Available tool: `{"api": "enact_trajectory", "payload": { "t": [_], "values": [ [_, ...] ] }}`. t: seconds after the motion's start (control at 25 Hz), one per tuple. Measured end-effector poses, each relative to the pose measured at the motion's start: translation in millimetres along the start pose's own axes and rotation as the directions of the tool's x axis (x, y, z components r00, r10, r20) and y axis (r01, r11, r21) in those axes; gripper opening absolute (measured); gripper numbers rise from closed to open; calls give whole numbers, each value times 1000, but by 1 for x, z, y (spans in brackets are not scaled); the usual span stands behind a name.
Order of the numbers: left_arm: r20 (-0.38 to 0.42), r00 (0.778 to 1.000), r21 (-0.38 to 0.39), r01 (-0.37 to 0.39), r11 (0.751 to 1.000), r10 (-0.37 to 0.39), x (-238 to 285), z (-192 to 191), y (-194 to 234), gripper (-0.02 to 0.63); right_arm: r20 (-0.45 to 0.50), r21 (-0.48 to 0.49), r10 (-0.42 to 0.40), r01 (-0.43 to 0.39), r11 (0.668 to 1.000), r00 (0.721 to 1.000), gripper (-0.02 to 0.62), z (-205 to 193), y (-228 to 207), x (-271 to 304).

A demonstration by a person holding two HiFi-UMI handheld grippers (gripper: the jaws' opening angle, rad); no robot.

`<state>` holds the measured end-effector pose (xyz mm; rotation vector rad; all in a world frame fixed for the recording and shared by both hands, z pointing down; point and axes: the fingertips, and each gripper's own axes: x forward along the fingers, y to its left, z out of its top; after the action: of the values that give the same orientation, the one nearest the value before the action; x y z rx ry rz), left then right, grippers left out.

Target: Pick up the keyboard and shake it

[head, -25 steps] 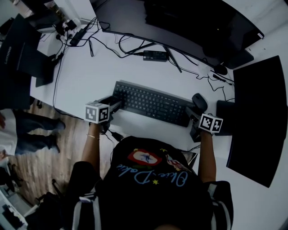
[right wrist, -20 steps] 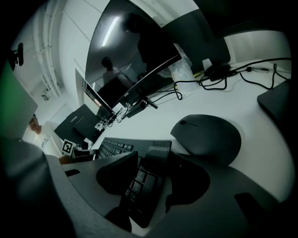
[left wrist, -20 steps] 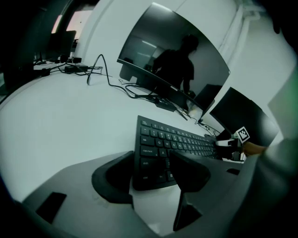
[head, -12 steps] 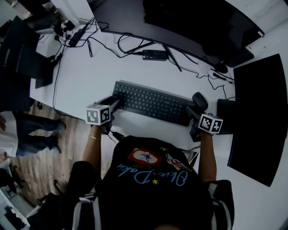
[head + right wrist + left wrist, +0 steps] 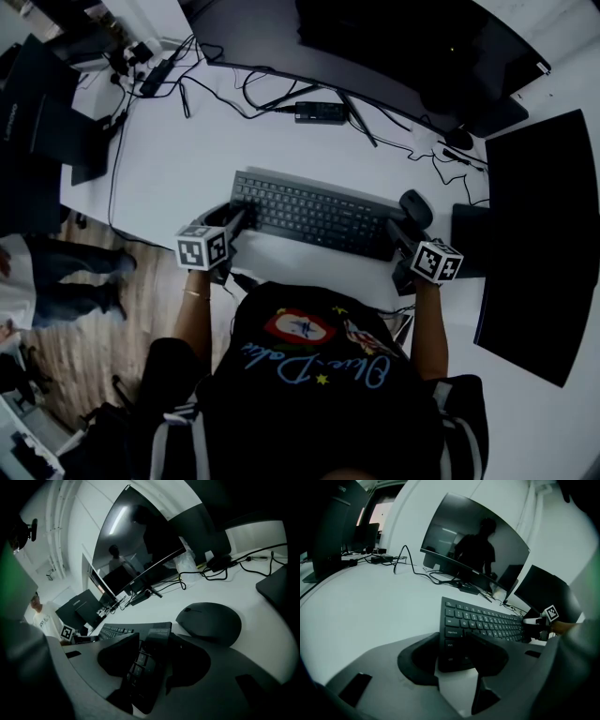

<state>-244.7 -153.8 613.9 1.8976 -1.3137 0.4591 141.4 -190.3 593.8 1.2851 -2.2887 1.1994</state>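
Your left tongs (image 5: 238, 217) have just closed on the keyboard (image 5: 314, 213); right tongs (image 5: 399, 240) clamp its other end: ready to lift.

- A black T-shirt (image 5: 319, 403) with a red-and-white emblem and pale blue script is worn.
- A thin wrist bracelet (image 5: 193, 293) is worn.
- White marker cubes are borne by the left tongs (image 5: 238, 216) and right tongs (image 5: 398, 233).

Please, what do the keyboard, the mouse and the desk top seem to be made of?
The keyboard: probably black plastic, matte; keys and frame give no shine. The mouse: likely plastic too, smooth dark shell with a faint sheen. The desk top: white, smooth, perhaps laminate; its core cannot be seen.
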Motion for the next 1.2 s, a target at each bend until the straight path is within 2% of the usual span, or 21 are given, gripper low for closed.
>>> {"api": "enact_trajectory", "payload": {
  "t": [0.28, 0.48, 0.84, 1.2],
  "values": [
    [102, 995, 28, -6, 1000, 3, -13, 18, -4, 170, 70, -41, 15, -12, 999, 997, 183, 14, 12, -7],
    [207, 978, 57, -11, 998, -1, -25, 45, -10, 153, 136, -53, 24, -17, 998, 990, 183, 29, 18, -15],
    [243, 970, 81, -5, 997, -15, -31, 58, -22, 153, 232, -102, 44, -21, 995, 972, 164, 54, 29, -33],
    [357, 934, 132, -29, 991, -21, -54, 89, -39, 146, 322, -182, 79, -20, 983, 943, 164, 86, 47, -53]
  ]
}}
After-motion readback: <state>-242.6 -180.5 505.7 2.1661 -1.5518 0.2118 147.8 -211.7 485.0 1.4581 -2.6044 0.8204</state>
